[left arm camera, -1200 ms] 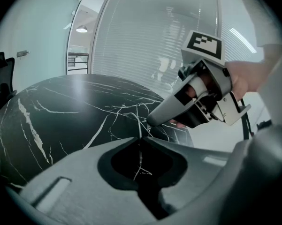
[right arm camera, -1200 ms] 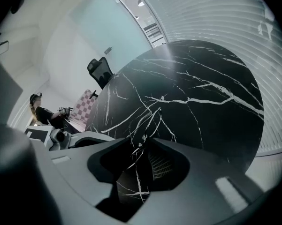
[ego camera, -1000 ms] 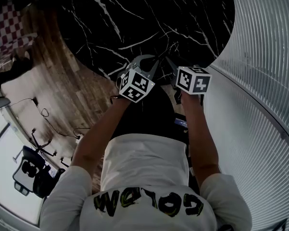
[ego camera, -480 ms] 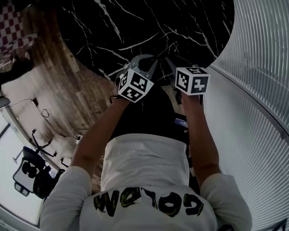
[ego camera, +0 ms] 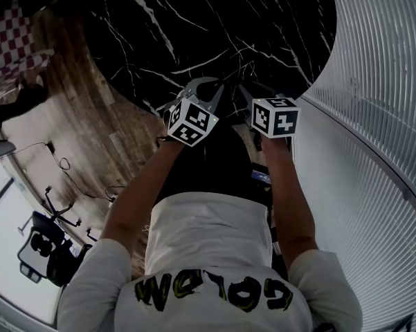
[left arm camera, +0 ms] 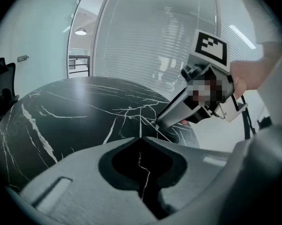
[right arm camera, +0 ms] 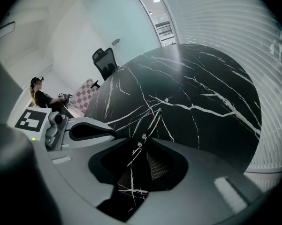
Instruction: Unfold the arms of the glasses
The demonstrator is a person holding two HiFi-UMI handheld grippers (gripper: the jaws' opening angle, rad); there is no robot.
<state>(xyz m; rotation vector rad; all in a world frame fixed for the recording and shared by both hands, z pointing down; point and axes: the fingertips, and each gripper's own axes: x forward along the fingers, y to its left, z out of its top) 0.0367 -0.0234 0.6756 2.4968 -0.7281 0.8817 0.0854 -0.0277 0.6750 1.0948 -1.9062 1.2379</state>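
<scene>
The glasses are thin wire ones, hard to tell from the white veins of the black marble table. My left gripper is shut at its tips on a thin part of the glasses. My right gripper has just been closing. A hinge piece with two small screws sits in the gap between its tips, and I see no pad pressing on it. In the head view both grippers, left and right, meet at the table's near edge. The glasses are barely visible there.
The round table fills the far side. A ribbed white wall curves along the right. Wooden floor lies to the left, with a black office chair and a seated person beyond the table.
The left gripper's marker cube has edged slightly up and left in the head view. The right gripper's cube has rolled a little and otherwise stays where it was.
</scene>
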